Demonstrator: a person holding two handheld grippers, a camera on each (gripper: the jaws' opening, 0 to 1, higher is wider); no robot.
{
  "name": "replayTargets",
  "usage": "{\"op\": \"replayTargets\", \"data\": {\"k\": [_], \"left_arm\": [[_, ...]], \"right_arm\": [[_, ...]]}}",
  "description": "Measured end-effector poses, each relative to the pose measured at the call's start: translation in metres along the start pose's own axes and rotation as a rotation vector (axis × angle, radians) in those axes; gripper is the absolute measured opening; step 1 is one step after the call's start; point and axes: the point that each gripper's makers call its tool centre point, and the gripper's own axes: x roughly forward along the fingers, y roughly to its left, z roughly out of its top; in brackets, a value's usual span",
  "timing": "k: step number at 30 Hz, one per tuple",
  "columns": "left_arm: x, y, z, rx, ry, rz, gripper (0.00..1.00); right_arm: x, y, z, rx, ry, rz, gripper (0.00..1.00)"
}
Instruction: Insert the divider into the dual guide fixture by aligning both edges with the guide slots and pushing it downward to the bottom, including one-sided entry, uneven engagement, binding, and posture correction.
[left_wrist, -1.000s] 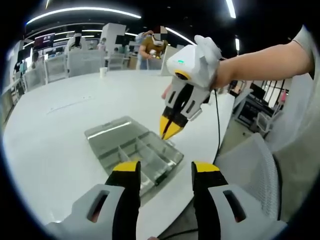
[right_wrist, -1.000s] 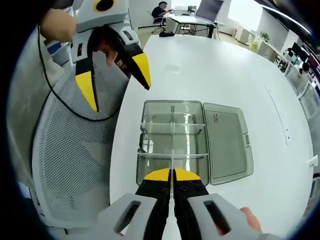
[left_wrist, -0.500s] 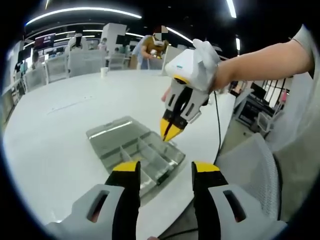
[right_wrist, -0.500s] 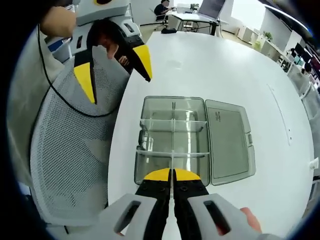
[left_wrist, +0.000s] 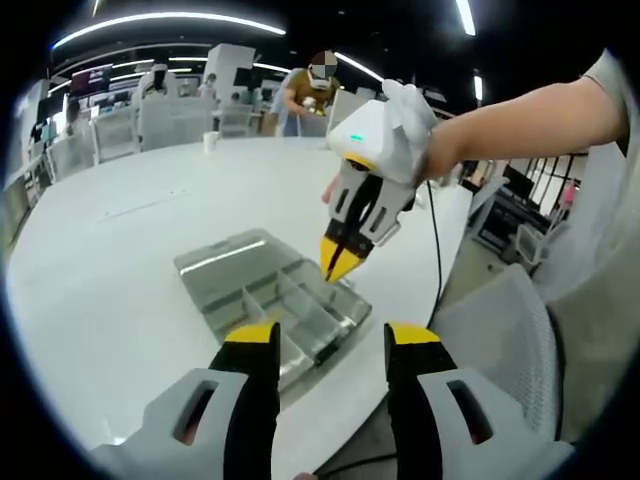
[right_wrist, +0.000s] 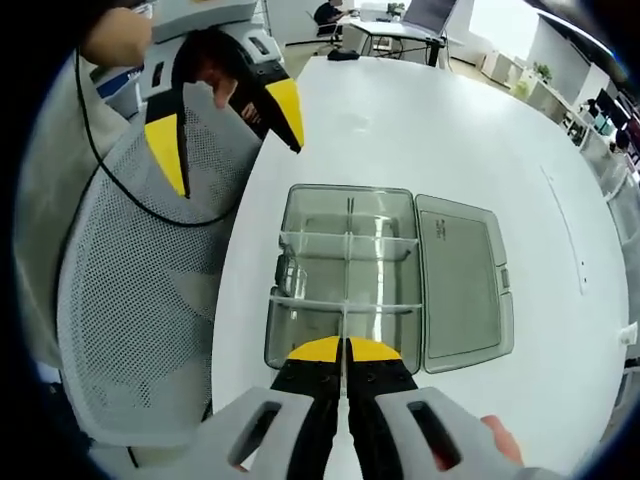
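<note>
1. Left gripper view: I am looking along my left gripper (left_wrist: 325, 345), whose yellow-tipped jaws are standing wide apart with nothing between them, above the near edge of the white table (left_wrist: 110, 270).
2. Beyond those jaws the clear plastic box (left_wrist: 270, 300) is lying on the table close to its edge, lid folded open flat on the far-left side.
3. I am seeing the right gripper (left_wrist: 338, 265) coming in from the upper right, held by a gloved hand (left_wrist: 415, 110), tips pointing down at the box's right end, just above it.
4. Right gripper view: my right gripper (right_wrist: 345, 350) is showing its jaws pressed together. A thin clear strip, the divider (right_wrist: 345, 318), is running out from between the tips, so I am reading them as clenched on it.
5. The divider is lying in line with the box's long centre partition and reaching over the near cross wall. I cannot tell whether its edges are seated in the guide slots.
6. The box (right_wrist: 345, 275) is sitting directly under and ahead of the right tips, its lid (right_wrist: 455, 280) open to the right.
7. The left gripper (right_wrist: 225, 125) is hanging open at upper left, off the table edge, over a grey mesh chair (right_wrist: 140, 300).
8. A person (left_wrist: 305, 95) is standing far across the room.
</note>
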Motion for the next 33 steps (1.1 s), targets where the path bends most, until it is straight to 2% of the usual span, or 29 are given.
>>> {"op": "replayTargets", "data": {"k": [9, 19, 29, 33], "left_arm": [[-0.0014, -0.0005, -0.0004, -0.001, 0.002, 0.003, 0.40], [-0.0007, 0.0032, -0.0030, -0.004, 0.004, 0.005, 0.40], [-0.0005, 0.0034, -0.0025, -0.003, 0.003, 0.004, 0.40], [0.0000, 0.0012, -0.0009, -0.003, 0.002, 0.001, 0.40]], "right_arm": [[0.0022, -0.0010, -0.0013, -0.010, 0.003, 0.011, 0.00], [0.0056, -0.0028, -0.0039, 0.028, 0.007, 0.019, 0.00], [0.0043, -0.0029, -0.0024, 0.025, 0.017, 0.017, 0.00], [0.0034, -0.0010, -0.0020, 0.057, 0.024, 0.026, 0.00]]}}
